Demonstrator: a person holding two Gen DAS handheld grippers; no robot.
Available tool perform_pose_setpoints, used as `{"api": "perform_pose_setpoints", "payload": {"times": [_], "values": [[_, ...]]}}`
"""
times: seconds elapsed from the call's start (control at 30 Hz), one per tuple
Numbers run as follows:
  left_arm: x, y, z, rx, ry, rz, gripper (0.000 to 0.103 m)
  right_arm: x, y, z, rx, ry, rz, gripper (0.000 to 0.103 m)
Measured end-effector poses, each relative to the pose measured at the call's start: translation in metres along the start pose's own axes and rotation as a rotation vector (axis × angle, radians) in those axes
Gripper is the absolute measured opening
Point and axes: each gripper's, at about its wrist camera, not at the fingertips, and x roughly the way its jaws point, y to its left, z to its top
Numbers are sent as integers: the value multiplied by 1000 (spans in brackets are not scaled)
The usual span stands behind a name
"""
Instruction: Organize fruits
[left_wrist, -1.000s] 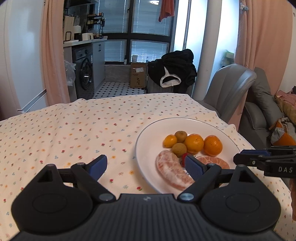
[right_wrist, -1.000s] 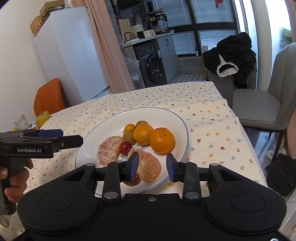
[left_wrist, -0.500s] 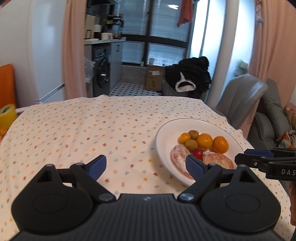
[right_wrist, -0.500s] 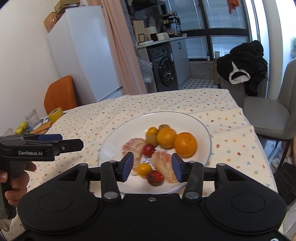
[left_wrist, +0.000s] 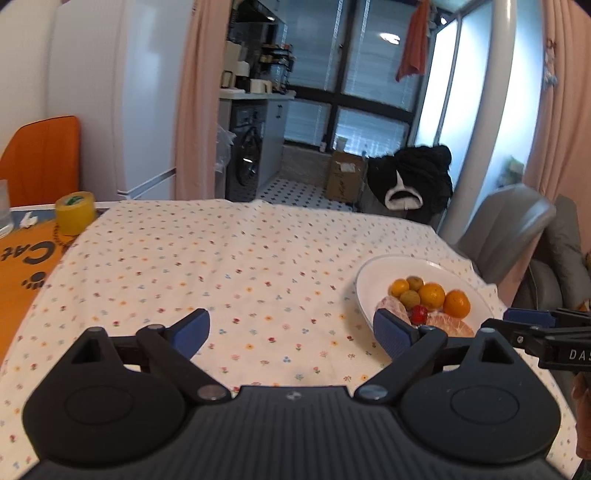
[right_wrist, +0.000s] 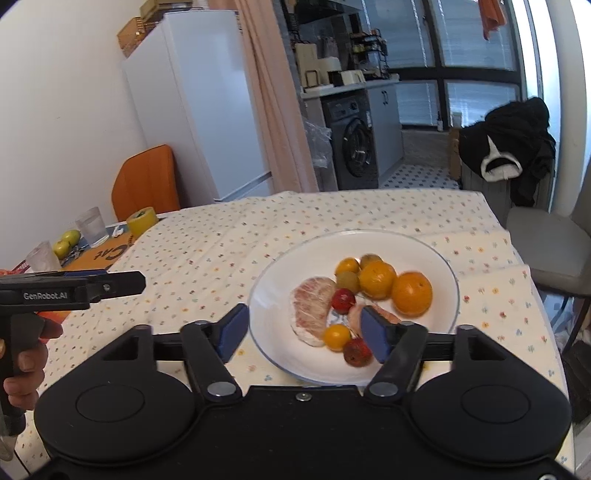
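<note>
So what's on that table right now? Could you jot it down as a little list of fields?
surface: floral tablecloth
dish: round white plate
fruit on plate: two large oranges, peeled pomelo segments, small red, yellow and greenish-brown fruits
left gripper: open, empty, above bare cloth
right gripper: open, empty, near the plate's front edge
table's far end: yellow tape roll, clear glasses

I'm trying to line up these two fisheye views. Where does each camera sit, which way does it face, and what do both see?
Left wrist: sits on the left tool, facing across the tablecloth; the plate lies off right; its open blue fingers show.
Right wrist: sits on the right tool, facing the plate of fruit; a hand grips the left tool.
Shared: plate, tablecloth, yellow tape roll.
</note>
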Motion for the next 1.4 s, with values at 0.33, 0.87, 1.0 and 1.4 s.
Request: {"api": "perform_pose_setpoints", "payload": {"times": [0.33, 0.87, 1.0, 1.4], "values": [[-44, 22, -1, -66, -31, 61, 98, -18, 13, 7, 0, -28, 17, 100], [-98, 33, -14, -80, -62, 165, 98, -38, 27, -14, 33, -4, 14, 103], [-108, 29, -19, -60, -59, 158, 98, -46, 32, -19, 24, 5, 11, 103], [-141, 17, -36, -20, -40, 151, 98, -79, 48, -19, 31, -17, 17, 103]]}}
